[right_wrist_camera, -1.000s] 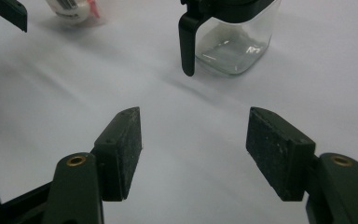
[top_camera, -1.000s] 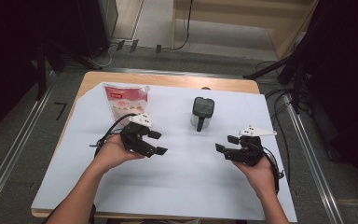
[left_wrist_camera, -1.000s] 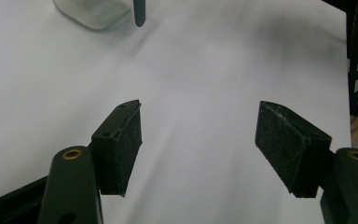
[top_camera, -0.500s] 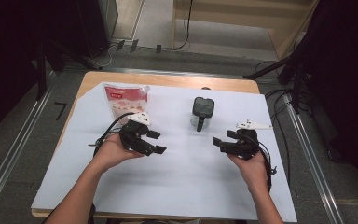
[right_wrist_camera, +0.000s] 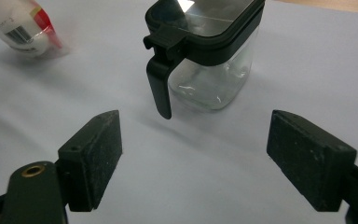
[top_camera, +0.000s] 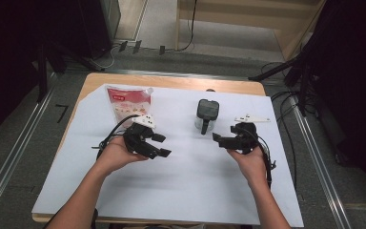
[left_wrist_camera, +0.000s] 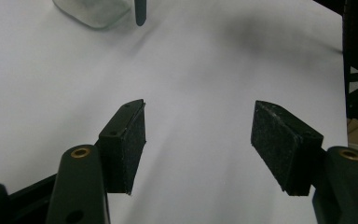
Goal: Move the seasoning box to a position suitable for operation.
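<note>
right tool (top_camera: pixel 225 139): our pads stand wide apart, nothing between them; the jaws have just been opening. Since a second ago it has slid in toward the jar (top_camera: pixel 206 114), from roughly 4 o'clock of it to just beside it at about 5 o'clock.
left tool (top_camera: pixel 158 144): released, empty, parked at 8 o'clock of the jar, well apart from it. It sits where it was a second ago.
jar: clear glass, black lid, black handle hanging down the near side. It stands upright at counter (top_camera: pixel 195 186) centre-back, unmoved. In the right gripper view it sits dead ahead at 12 o'clock (right_wrist_camera: pixel 207 56), beyond the pads (right_wrist_camera: pixel 95 154), not yet between them.
pouch (top_camera: pixel 126 101): flat on the counter at 9 o'clock of the jar, well apart from it, untouched.
read: we judge this as the approach to a grasp on the jar, jaws pre-opened to span it.
next: we push the right tool on until the jar body sits between the pads, then clench.
risk: the handle faces us and could foul a pad.
</note>
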